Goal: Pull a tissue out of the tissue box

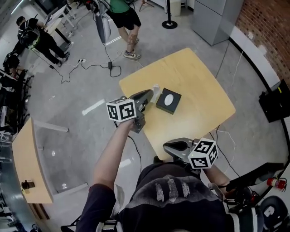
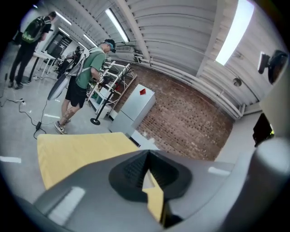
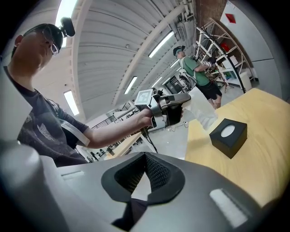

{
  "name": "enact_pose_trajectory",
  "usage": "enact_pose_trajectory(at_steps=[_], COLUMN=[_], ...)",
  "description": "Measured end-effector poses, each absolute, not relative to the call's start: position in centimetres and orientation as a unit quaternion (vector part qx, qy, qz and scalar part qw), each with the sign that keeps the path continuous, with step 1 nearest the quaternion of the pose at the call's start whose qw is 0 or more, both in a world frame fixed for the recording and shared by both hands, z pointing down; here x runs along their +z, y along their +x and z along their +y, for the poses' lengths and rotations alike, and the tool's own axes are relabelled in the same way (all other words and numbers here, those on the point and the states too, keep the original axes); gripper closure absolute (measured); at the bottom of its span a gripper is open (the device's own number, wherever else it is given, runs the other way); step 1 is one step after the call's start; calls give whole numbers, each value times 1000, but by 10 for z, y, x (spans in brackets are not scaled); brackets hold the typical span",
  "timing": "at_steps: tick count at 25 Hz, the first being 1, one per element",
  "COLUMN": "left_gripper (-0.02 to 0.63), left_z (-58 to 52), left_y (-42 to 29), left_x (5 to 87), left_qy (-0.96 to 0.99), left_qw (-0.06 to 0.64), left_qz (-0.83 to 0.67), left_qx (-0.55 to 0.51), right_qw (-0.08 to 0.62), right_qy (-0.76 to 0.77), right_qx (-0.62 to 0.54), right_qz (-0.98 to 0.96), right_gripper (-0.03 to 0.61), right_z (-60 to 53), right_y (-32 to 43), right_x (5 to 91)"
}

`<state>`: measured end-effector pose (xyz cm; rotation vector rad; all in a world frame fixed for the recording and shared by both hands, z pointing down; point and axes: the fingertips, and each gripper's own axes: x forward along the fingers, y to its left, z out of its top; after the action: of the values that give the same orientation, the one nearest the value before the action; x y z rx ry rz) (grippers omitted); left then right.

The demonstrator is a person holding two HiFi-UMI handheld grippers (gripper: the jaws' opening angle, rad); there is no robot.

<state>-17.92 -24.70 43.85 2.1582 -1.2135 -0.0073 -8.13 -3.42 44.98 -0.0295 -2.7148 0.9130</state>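
A black tissue box (image 1: 168, 101) with a white oval opening sits in the middle of the yellow table (image 1: 204, 86). My left gripper (image 1: 152, 94) hovers just left of the box, shut on a white tissue (image 1: 156, 92). In the right gripper view the tissue (image 3: 201, 111) hangs from the left gripper (image 3: 188, 97), its lower end above and beside the box (image 3: 229, 131). My right gripper (image 1: 166, 146) is at the table's near edge, away from the box, its jaws together with nothing between them.
A person in a green shirt (image 1: 122, 13) stands beyond the table, with others at the far left (image 1: 31, 36). A cable (image 1: 97, 65) lies on the floor. A grey cabinet (image 1: 217, 18) stands at the back right, and a second table (image 1: 29, 163) at the left.
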Motion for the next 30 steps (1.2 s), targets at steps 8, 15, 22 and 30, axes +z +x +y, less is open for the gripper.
enact_pose_trajectory(at_steps=[8,15,22,30], left_gripper=[609,609,609,609], left_z=[-226,-215,-201,-139], left_y=[-125,-74,-66,-56], left_x=[408,386,443,569], left_qy=[864,818,781,693], left_qw=[334,427,464,518], left_qz=[-370,-309,-366,-483], left_qx=[-69,-232,-204,-137], right_qw=[156,176,181,192], right_qy=[58,86,39,-34], right_qx=[306,292,295,304], right_qz=[-937,-936,-937,-932], right_gripper=[581,581,581,581], right_z=[1,15,4,-15], right_y=[-79,-51,-23,17], right_x=[461,465,464,471])
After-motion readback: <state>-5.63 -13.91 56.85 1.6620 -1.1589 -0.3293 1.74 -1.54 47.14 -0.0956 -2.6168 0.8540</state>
